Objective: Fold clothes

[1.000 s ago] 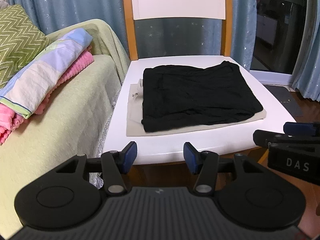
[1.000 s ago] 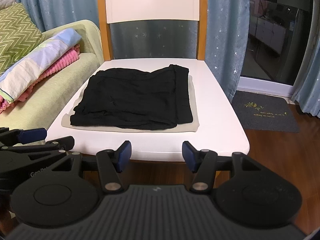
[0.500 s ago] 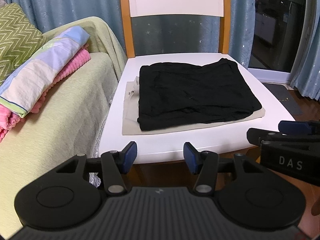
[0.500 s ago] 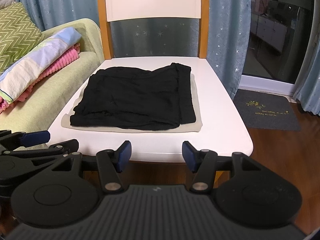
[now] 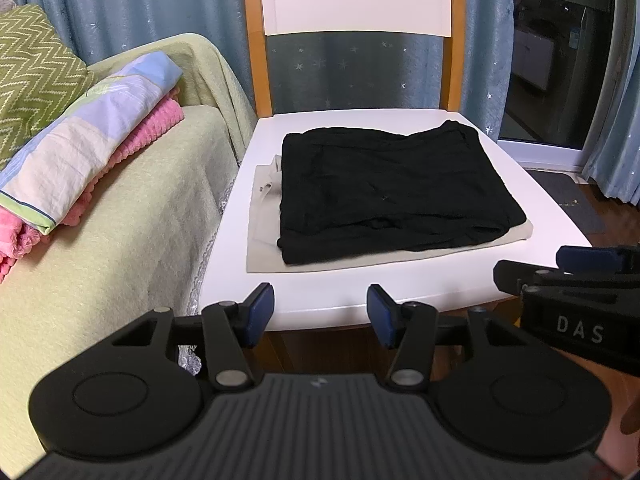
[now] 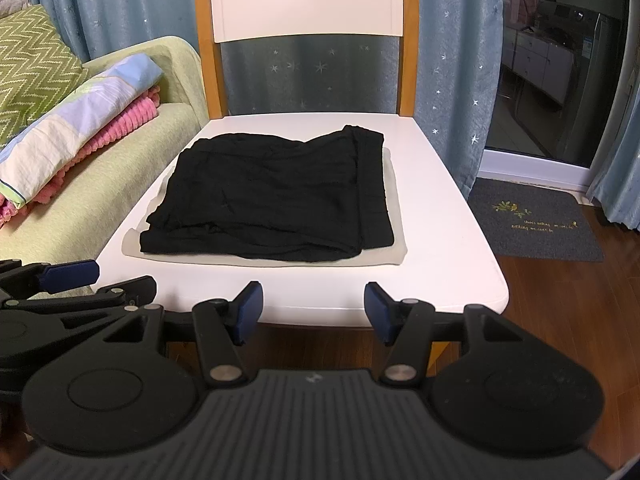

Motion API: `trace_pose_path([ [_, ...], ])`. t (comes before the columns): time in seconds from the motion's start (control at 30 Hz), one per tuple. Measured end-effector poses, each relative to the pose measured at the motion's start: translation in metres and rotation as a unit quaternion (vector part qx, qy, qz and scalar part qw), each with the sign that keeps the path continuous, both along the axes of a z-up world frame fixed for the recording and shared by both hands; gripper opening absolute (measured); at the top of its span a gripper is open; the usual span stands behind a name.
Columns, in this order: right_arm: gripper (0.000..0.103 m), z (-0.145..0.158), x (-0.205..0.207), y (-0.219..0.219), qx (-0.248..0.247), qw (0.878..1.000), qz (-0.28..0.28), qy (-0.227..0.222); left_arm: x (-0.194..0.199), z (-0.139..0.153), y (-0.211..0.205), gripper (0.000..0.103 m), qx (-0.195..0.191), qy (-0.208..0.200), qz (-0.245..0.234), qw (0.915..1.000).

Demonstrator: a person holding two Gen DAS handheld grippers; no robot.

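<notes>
A folded black garment lies on top of a folded beige garment on the white seat of a chair. It also shows in the right wrist view, with the beige garment under it on the chair seat. My left gripper is open and empty, in front of the seat's front edge. My right gripper is open and empty, also in front of the seat. Each gripper shows at the side of the other's view.
A green-covered sofa stands left of the chair, with a folded patchwork blanket, a pink blanket and a zigzag cushion on it. Blue curtains hang behind. A dark doormat lies on the wood floor at the right.
Both grippers have drawn back slightly from the chair and shifted a little; the folded clothes have not moved. Both stay open.
</notes>
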State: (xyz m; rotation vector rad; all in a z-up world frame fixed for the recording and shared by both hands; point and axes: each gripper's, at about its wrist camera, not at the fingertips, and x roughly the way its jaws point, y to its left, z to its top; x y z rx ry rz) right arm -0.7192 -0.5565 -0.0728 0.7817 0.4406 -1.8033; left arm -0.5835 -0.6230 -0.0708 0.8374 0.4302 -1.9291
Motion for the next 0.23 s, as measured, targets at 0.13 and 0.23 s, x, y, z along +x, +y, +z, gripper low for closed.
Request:
trace_pose_path([
  [0.13,0.052,0.0004,0.0001,-0.0007,0.0,1.0,0.0,0.0,0.0002,0.0,-0.0013,0.056,0.0,0.001,0.001,1.0],
  [0.23,0.052,0.0007,0.0002,-0.0012,0.001,1.0,0.0,-0.001,-0.0001,-0.0003,-0.0025,0.056,0.001,0.002,0.001,1.0],
])
